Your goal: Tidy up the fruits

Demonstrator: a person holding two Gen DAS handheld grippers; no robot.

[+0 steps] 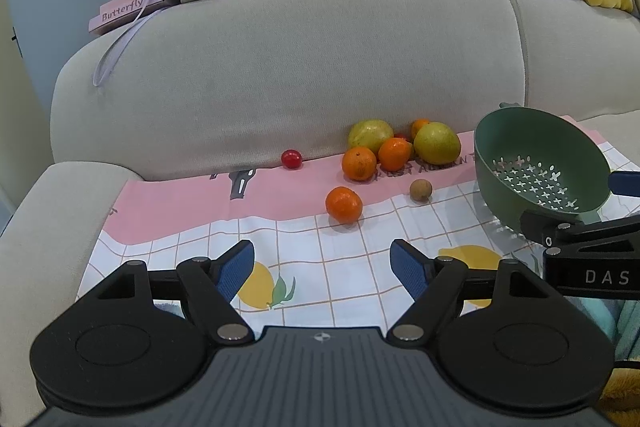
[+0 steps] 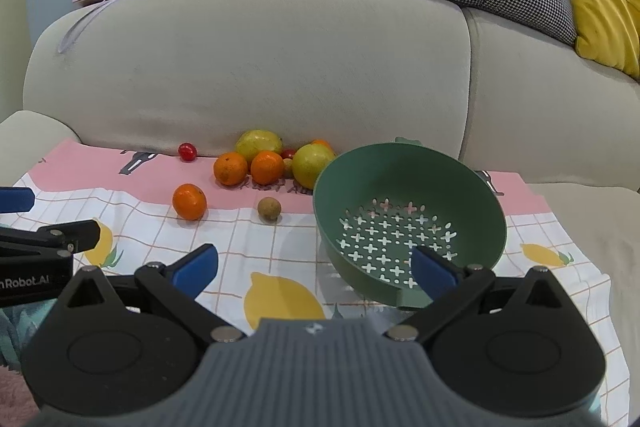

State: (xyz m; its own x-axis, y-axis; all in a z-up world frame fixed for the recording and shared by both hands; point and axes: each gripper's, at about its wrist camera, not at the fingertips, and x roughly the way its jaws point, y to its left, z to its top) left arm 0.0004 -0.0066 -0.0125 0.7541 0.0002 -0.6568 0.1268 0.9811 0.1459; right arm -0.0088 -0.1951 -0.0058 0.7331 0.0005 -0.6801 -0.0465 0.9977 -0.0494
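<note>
Left wrist view: I held my left gripper [image 1: 322, 269] spread wide and empty, lined up toward the nearest tangerine [image 1: 343, 204], loose on the cloth [image 1: 304, 263].

Right wrist view: my right gripper [image 2: 316, 267] gaped empty too, beside the tilted green colander [image 2: 408, 219], probably to steady it.

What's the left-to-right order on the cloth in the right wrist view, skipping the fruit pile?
Lone orange → cherry tomato → small brown fruit → green colander. The clustered oranges and yellow-green fruits behind overlap, so they are left out.
</note>
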